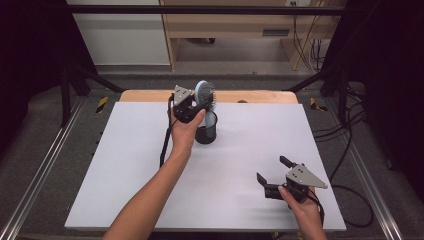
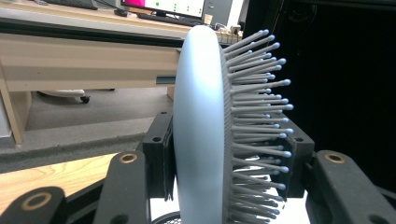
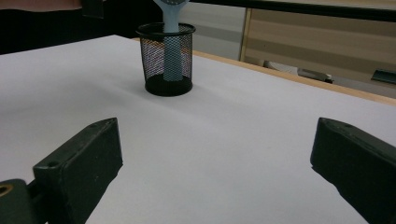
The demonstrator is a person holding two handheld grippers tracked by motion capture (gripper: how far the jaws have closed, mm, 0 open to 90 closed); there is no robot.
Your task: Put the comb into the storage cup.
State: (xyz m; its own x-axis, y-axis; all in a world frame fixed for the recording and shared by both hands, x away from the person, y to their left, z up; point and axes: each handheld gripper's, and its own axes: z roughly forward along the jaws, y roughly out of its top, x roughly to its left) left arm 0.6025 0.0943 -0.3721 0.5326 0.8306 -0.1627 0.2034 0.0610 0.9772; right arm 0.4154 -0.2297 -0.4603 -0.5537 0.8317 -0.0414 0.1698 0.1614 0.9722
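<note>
A pale blue hairbrush (image 1: 204,95) stands handle-down in a black mesh cup (image 1: 206,128) at the far middle of the white table (image 1: 125,175). My left gripper (image 1: 192,106) is shut on the brush head. In the left gripper view the brush head (image 2: 198,126) sits edge-on between the jaws, its bristles (image 2: 257,112) pointing right. The right gripper view looks across the table at the mesh cup (image 3: 168,60), with the brush handle (image 3: 171,51) inside it. My right gripper (image 1: 272,176) hovers open near the front right corner, nothing between its jaws.
The white table top ends in a wooden strip (image 1: 150,95) along the far edge. Black frame rails and cables (image 1: 345,150) run along the right side. A wooden desk (image 2: 70,60) stands beyond the table.
</note>
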